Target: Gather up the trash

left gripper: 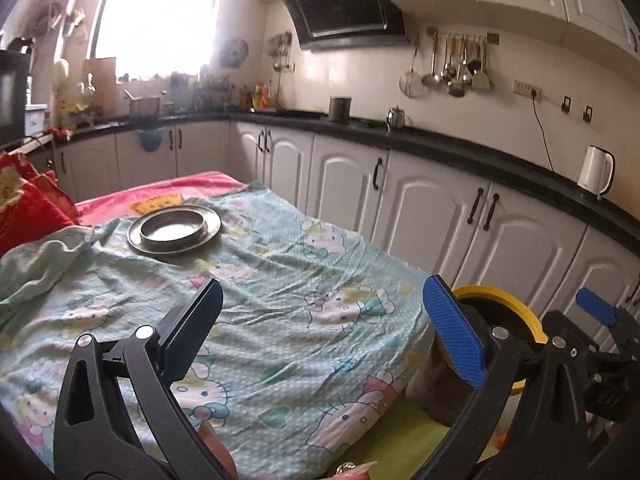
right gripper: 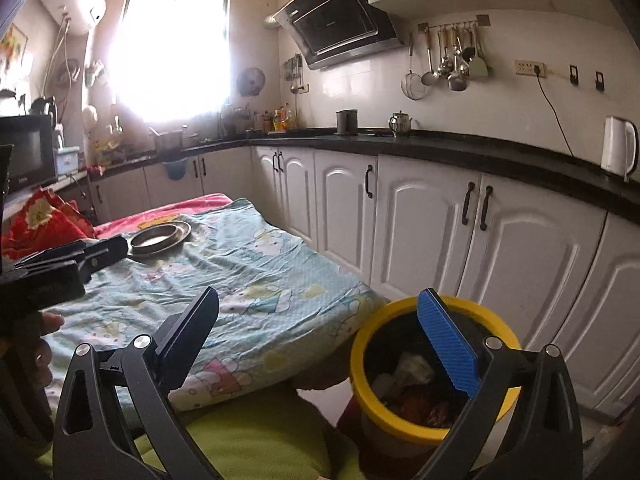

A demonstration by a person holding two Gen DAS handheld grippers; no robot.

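Note:
A yellow-rimmed trash bin point(right gripper: 432, 432) stands on the floor at the near right corner of the table, with crumpled paper and reddish scraps point(right gripper: 412, 372) inside. My right gripper point(right gripper: 324, 344) hangs open just left of and above the bin, nothing between its fingers. My left gripper point(left gripper: 324, 328) is open over the cartoon-print cloth point(left gripper: 260, 300), also empty. In the left wrist view the bin point(left gripper: 500, 300) shows behind the blue right finger, with the right gripper point(left gripper: 600, 312) beside it. A metal plate with a shallow bowl point(left gripper: 175, 230) sits at the far end of the cloth.
White cabinets point(right gripper: 420, 220) under a black counter run close along the table's right side. A white kettle point(right gripper: 619, 148), a metal pot and a teapot stand on the counter. A red cushion point(left gripper: 24, 204) lies at the table's left. A hand point(right gripper: 44, 344) holds the left gripper.

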